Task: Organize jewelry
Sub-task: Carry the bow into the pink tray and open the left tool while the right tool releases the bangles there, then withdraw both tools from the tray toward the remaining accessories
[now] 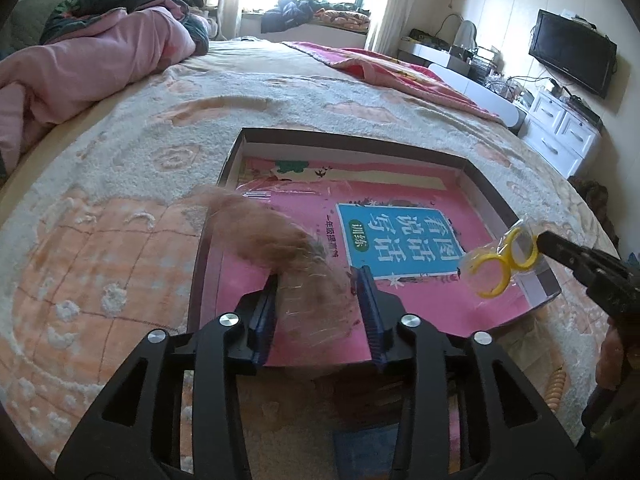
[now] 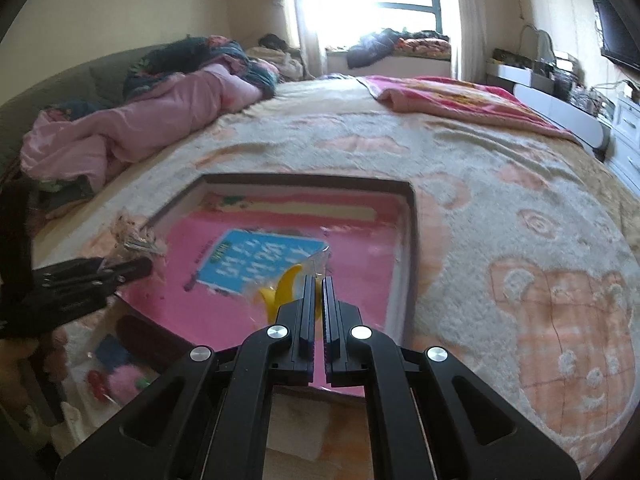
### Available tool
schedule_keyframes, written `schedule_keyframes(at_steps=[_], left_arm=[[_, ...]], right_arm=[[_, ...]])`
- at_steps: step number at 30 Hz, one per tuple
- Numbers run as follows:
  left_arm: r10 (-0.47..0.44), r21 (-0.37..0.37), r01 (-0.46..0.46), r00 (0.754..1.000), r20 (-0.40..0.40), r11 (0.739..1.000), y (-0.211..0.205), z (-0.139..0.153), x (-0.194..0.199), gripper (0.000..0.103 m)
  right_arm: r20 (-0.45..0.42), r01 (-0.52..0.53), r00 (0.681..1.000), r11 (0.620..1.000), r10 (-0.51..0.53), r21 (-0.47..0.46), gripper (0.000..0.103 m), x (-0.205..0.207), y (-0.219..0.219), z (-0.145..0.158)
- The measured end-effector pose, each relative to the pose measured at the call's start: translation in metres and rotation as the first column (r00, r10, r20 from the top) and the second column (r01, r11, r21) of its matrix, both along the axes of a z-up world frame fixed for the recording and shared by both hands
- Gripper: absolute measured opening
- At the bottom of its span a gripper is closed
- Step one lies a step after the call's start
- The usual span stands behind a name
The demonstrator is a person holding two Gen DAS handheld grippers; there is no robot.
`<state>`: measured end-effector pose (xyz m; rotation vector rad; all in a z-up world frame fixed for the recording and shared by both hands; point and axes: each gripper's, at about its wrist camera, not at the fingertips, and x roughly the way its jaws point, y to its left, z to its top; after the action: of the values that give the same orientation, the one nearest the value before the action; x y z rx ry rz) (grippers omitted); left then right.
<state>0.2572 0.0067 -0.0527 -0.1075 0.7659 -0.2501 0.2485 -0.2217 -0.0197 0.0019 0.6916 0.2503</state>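
Note:
A shallow open box (image 1: 486, 190) lies on the bed with a pink booklet (image 1: 404, 240) inside it. My left gripper (image 1: 320, 276) is shut on a clear bag with a fluffy pink-brown piece (image 1: 272, 236) and holds it over the box's left side. My right gripper (image 2: 319, 280) is shut on a clear bag of yellow rings (image 1: 500, 264) and holds it above the box's right edge; the rings (image 2: 286, 286) show just before its tips. The box also shows in the right wrist view (image 2: 410, 216).
The box lies on a beige and orange fleece blanket (image 1: 120, 240). Bagged small colourful items (image 2: 116, 380) lie on the bed near the box's near left corner. Pink bedding (image 1: 80, 60) is heaped at the far left. A red blanket (image 2: 460, 104) lies far right.

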Motion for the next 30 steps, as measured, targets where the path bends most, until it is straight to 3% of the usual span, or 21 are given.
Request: schedule_keyframes(at_steps=[5, 10, 16, 19, 30], left_arm=[[0.002, -0.001, -0.002, 1.000, 0.006, 1.000, 0.002, 0.001, -0.003, 0.043], [0.024, 0.001, -0.024, 0.999, 0.022, 1.000, 0.008, 0.005, -0.011, 0.053], [0.054, 0.012, -0.055, 0.997, 0.051, 0.998, 0.014, 0.013, -0.027, 0.064], [0.071, 0.012, -0.072, 0.995, 0.064, 0.997, 0.017, 0.018, -0.035, 0.068], [0.106, -0.011, -0.105, 0.987, 0.124, 0.994, 0.023, 0.038, -0.067, 0.085]], right_arm=[[-0.006, 0.058, 0.998, 0.997, -0.059, -0.056, 0.004, -0.004, -0.009, -0.011], [-0.014, 0.085, 0.996, 0.995, -0.086, -0.052, 0.005, -0.009, -0.017, -0.019], [0.005, 0.089, 0.996, 0.995, -0.088, -0.037, 0.025, -0.021, -0.022, -0.018], [0.037, 0.087, 0.996, 0.995, -0.085, -0.057, 0.043, -0.031, -0.019, -0.013], [0.145, 0.053, 0.988, 0.998, -0.047, -0.041, 0.069, -0.075, -0.017, 0.006]])
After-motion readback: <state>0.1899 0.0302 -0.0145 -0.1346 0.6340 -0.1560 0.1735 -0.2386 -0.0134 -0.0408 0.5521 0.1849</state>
